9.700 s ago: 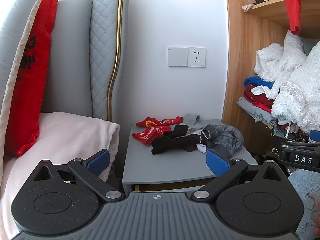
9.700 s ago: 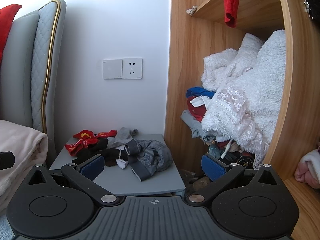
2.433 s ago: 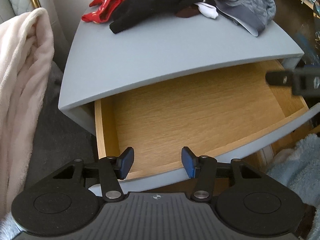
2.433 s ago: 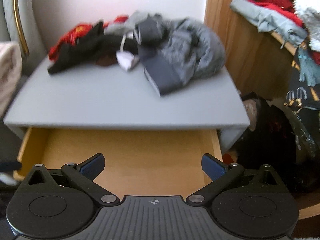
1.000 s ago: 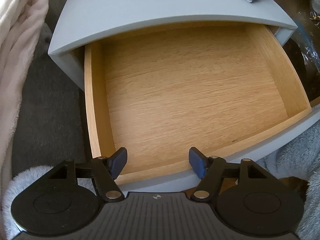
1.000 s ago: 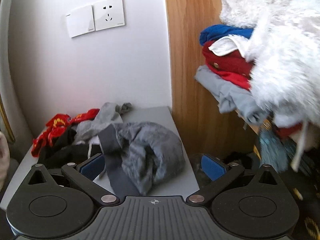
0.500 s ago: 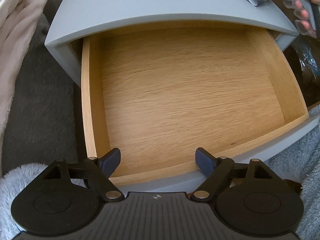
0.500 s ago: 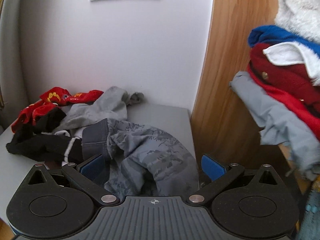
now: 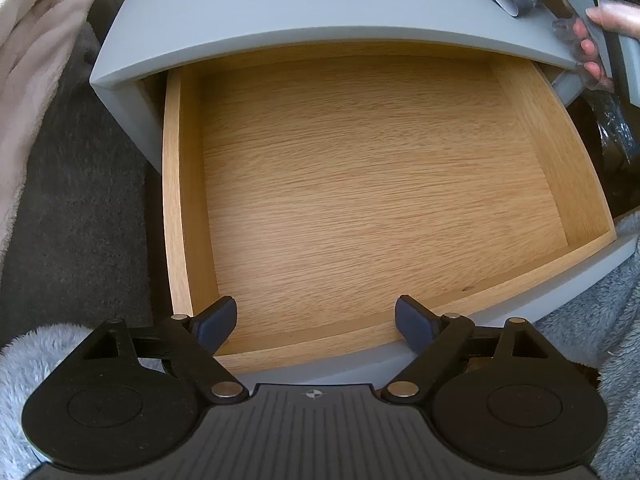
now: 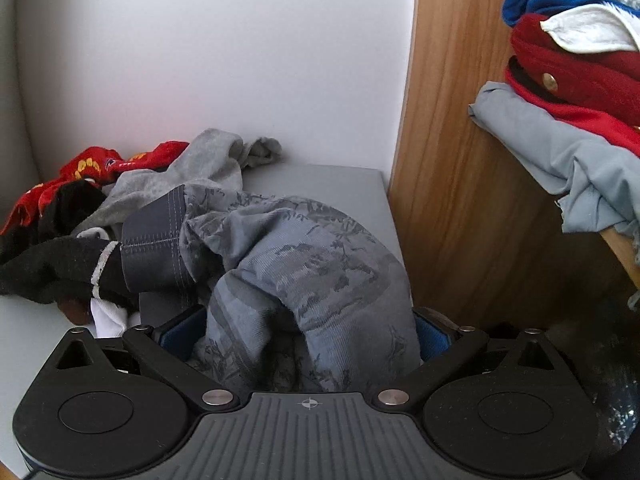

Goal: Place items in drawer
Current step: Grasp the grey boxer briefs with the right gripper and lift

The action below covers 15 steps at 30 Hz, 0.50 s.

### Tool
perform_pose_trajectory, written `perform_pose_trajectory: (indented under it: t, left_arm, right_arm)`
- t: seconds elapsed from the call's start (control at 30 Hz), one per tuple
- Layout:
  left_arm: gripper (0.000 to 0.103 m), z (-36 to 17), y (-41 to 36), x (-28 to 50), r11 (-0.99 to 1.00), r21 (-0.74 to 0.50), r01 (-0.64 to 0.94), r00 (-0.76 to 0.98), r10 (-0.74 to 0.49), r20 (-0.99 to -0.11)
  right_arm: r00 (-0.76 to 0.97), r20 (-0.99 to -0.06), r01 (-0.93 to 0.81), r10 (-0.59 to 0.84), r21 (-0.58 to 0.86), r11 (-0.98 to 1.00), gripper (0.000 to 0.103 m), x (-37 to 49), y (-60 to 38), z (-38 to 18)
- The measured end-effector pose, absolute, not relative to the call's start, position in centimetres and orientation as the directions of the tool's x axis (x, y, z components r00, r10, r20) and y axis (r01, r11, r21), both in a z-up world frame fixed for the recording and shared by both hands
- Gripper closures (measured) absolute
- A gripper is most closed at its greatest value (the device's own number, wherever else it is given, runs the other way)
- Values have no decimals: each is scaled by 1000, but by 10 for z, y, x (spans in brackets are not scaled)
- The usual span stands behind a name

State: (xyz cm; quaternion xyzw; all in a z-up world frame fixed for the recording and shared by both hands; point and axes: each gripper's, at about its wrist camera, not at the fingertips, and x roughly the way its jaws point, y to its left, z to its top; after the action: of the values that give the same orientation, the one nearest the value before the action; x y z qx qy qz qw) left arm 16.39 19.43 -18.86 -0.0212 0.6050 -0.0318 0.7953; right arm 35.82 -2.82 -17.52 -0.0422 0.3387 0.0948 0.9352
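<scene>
The right gripper [image 10: 308, 332] sits low on the nightstand top with its jaws spread wide, and the nearest fold of the grey patterned garment [image 10: 304, 264] bulges up directly between the two blue pads, covering most of each one. The cloth lies straight ahead of the fingers and already inside their span, so the coming move looks to turn only on closing them; nothing is pinched yet. The garment is a soft ribbed knit with a darker leafy print and a broad stitched waistband [image 10: 154, 240] off to the left, and its bulk runs away from the gripper toward the wall. Beyond it, heaped on the same grey top, lie black socks [image 10: 52, 264], a plain grey piece [image 10: 200, 168] and a red printed piece [image 10: 92, 166] against the white wall.

The left gripper [image 9: 316, 320] hangs over the front edge of the drawer [image 9: 176, 200], jaws apart and holding nothing. The drawer is pulled well out below the nightstand [image 9: 280, 12], a shallow box of smooth pale wood with straight grain, bare inside. The right hand is therefore the one nearer the clothes, while the left is nearer the drawer.
</scene>
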Motion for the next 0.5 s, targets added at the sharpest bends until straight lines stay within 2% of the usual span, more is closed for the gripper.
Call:
perform_pose_trajectory:
  t: [0.17, 0.27, 0.37, 0.43, 0.5]
  left_arm:
    - [12, -190, 197, 164, 997, -78, 16, 263, -80, -962]
    - [10, -191, 198, 164, 996, -90, 9, 259, -89, -962]
    - [10, -190, 196, 164, 996, -86, 9, 260, -86, -962]
    - [10, -190, 196, 164, 996, -88, 8, 261, -87, -961]
    - [10, -191, 197, 164, 996, -93, 5, 261, -92, -961]
  right_arm:
    - [727, -671, -188, 144, 7, 982, 4, 361, -29, -179]
    - [724, -672, -198, 153, 10, 980, 15, 361, -26, -177]
    - [737, -656, -224, 162, -10, 975, 27, 357, -25, -174]
    - [743, -647, -226, 171, -1, 974, 47, 355, -26, -170]
    - [758, -630, -224, 170, -6, 975, 58, 351, -27, -163]
